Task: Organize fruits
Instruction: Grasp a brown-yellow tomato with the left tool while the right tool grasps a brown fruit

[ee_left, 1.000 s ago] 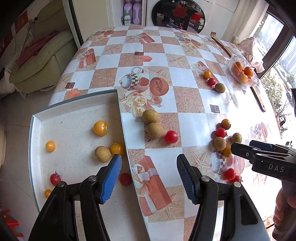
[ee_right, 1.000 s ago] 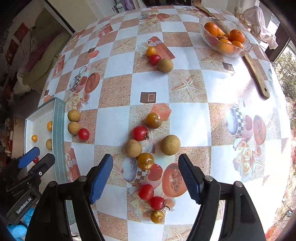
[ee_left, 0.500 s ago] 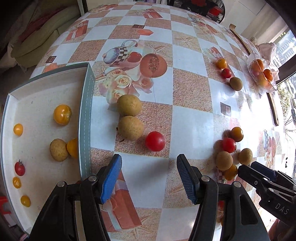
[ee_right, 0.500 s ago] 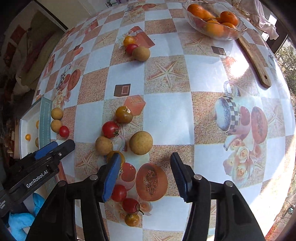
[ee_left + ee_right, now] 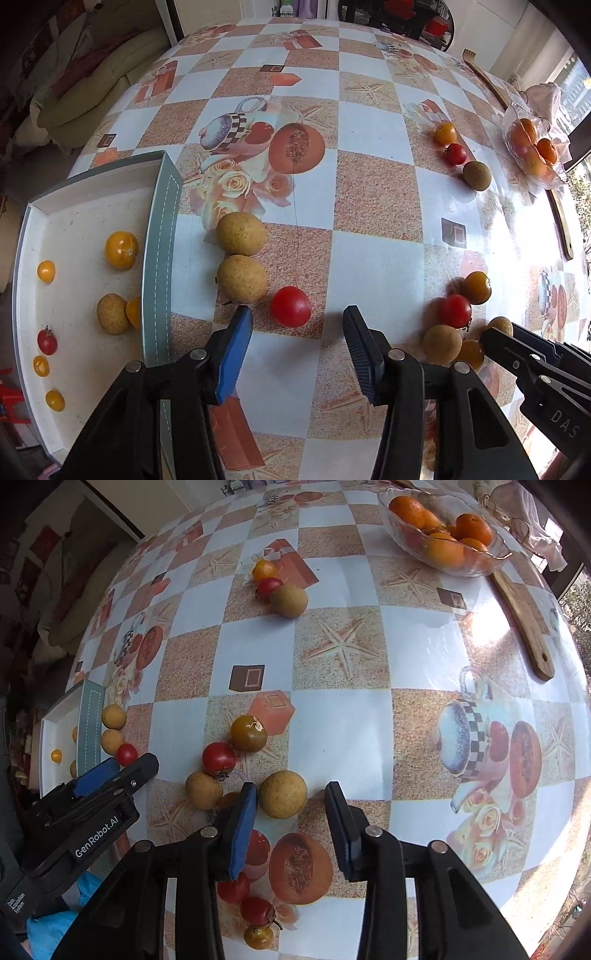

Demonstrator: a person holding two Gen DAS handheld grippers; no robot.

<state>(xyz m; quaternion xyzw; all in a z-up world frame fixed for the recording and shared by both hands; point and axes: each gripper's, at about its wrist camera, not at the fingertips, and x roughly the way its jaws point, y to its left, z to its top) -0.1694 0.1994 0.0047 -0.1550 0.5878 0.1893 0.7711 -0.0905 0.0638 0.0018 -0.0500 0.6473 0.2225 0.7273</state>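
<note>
A red tomato (image 5: 290, 306) lies on the patterned table between the fingertips of my left gripper (image 5: 297, 325). Its jaws are closing, with a gap on both sides of the tomato. Two brown round fruits (image 5: 242, 277) sit just left of it, beside the white tray (image 5: 162, 236), which holds several small tomatoes and a brown fruit. In the right wrist view, my right gripper (image 5: 290, 797) straddles another brown round fruit (image 5: 282, 794). Its jaws are closing too; the blue pad (image 5: 243, 819) is at the fruit's left side and the other pad stands off. Neither gripper holds anything.
A cluster of red, orange and brown fruits (image 5: 218, 757) lies left of the right gripper, more tomatoes (image 5: 255, 910) under it, and three fruits (image 5: 280, 590) farther back. A glass bowl of oranges (image 5: 443, 535) and a wooden stick (image 5: 524, 620) sit at the far right. A sofa (image 5: 92, 85) stands beyond the table's left edge.
Both grippers sank toward the table and their jaws narrowed. The left one moved right, off the tray's rim to the red tomato. The right one shifted onto the brown fruit.
</note>
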